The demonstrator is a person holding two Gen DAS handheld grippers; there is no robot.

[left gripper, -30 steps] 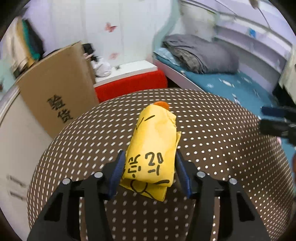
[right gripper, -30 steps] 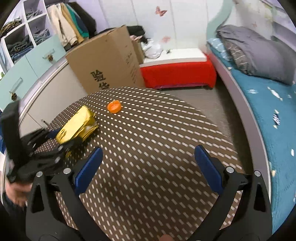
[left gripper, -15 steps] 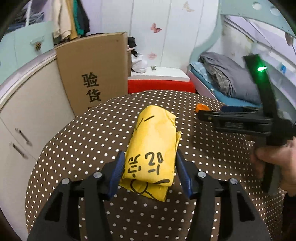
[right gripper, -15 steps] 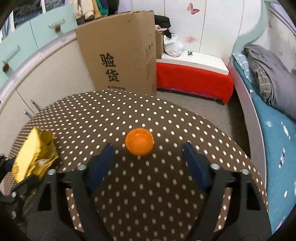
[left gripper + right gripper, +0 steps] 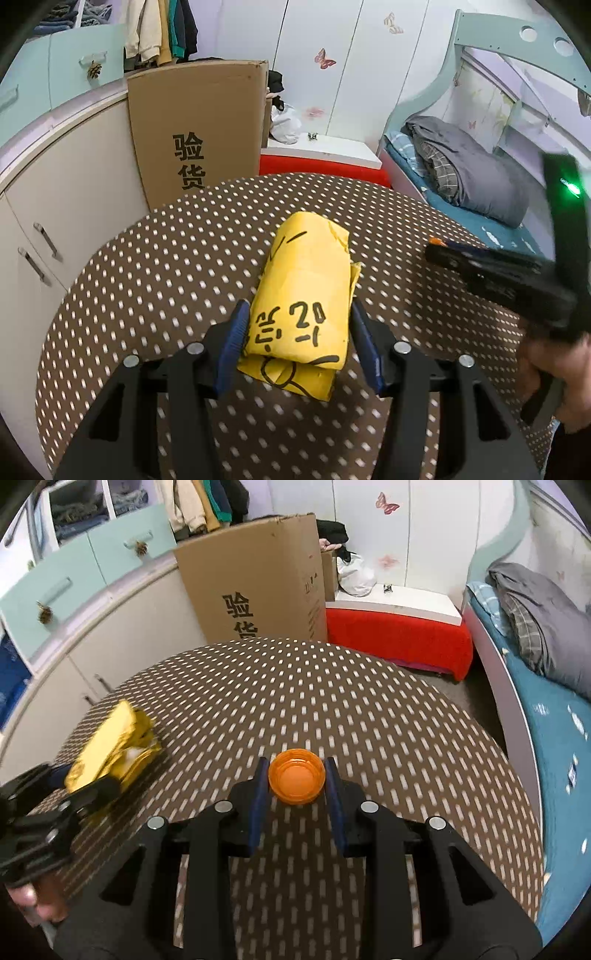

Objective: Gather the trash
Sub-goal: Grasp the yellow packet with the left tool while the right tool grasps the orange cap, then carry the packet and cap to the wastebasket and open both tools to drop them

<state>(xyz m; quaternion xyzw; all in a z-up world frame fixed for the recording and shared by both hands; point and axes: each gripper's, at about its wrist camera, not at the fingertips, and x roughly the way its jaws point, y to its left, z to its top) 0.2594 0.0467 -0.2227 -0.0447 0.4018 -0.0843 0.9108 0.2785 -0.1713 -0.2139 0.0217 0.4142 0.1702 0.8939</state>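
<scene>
Since a moment ago, my right tongs have come in around the orange cap, which lay out ahead of them then; their jaws are closing, the blue pads at the cap's two sides on the dotted tabletop. My left tongs pinch the folded yellow paper bag as before, over the tabletop's left part. Behind stand a cardboard box and a bed.
</scene>
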